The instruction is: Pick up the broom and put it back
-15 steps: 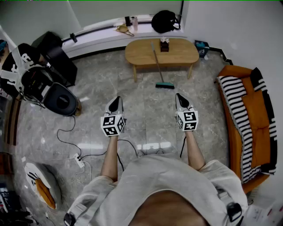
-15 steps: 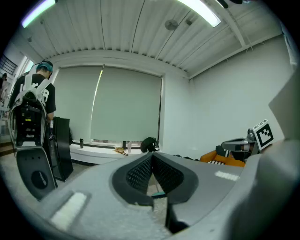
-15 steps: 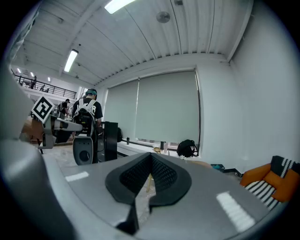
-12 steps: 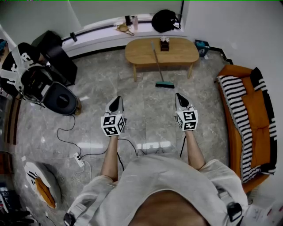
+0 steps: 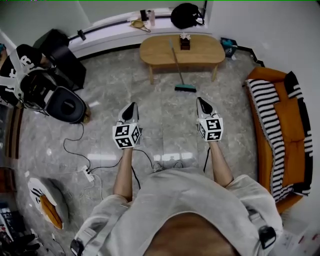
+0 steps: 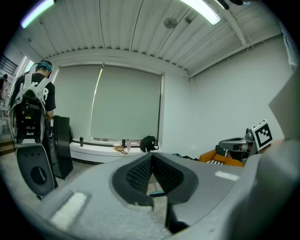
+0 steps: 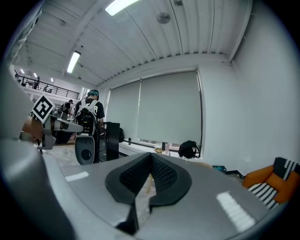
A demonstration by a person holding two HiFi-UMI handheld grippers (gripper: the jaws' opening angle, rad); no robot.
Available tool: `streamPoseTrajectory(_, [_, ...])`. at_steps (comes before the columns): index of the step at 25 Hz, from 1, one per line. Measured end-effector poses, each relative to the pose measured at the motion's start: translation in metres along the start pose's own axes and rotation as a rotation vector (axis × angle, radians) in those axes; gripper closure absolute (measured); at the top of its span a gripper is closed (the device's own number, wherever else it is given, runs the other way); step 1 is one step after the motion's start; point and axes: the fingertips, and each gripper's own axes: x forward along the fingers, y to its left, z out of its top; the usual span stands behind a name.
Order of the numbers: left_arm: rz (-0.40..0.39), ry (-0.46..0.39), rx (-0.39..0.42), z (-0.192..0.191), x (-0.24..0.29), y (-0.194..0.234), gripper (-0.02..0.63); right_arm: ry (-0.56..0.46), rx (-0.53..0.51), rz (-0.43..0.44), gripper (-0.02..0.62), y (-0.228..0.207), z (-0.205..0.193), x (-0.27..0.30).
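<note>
The broom (image 5: 179,70) leans against the front of the wooden table (image 5: 205,50), its teal head (image 5: 185,88) resting on the floor. Both grippers are held out level over the floor, short of the broom. My left gripper (image 5: 131,107) is to the left of the broom head and my right gripper (image 5: 201,102) just to its right. In the left gripper view the jaws (image 6: 151,157) meet at the tips with nothing between them, and the teal broom head (image 6: 157,193) shows through the gap below. The right gripper (image 7: 151,157) is shut and empty.
An orange sofa (image 5: 272,150) with a striped blanket runs along the right wall. A black round-based machine (image 5: 65,105) and a person with gear (image 5: 22,70) stand at the left. Cables (image 5: 75,157) and a power strip (image 5: 90,176) lie on the floor. A black bag (image 5: 186,15) sits on the window ledge.
The head view has shifted a little forward, so table, broom and grippers sit slightly higher in the picture. Both grippers stay shut and side by side. The broom has not moved.
</note>
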Motion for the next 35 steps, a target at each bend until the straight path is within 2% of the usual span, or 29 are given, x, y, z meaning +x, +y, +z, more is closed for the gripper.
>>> streamPoseTrajectory(12, [0.02,0.007,-0.003,-0.007,0.007,-0.028,0.606,-0.016,-0.027,0.03,0.594,-0.017,-0.007,-0.004])
streamPoseTrajectory(19, [0.018,0.027,-0.015,-0.015,0.028,-0.023,0.604,0.001,-0.029,0.029,0.594,-0.024,-0.013,0.019])
streamPoseTrajectory(27, [-0.035,0.018,-0.028,-0.009,0.105,0.017,0.606,0.002,-0.036,-0.003,0.594,-0.033,-0.006,0.09])
streamPoseTrajectory(35, [-0.112,-0.021,-0.016,0.038,0.197,0.063,0.606,-0.015,-0.041,-0.067,0.592,-0.05,0.032,0.176])
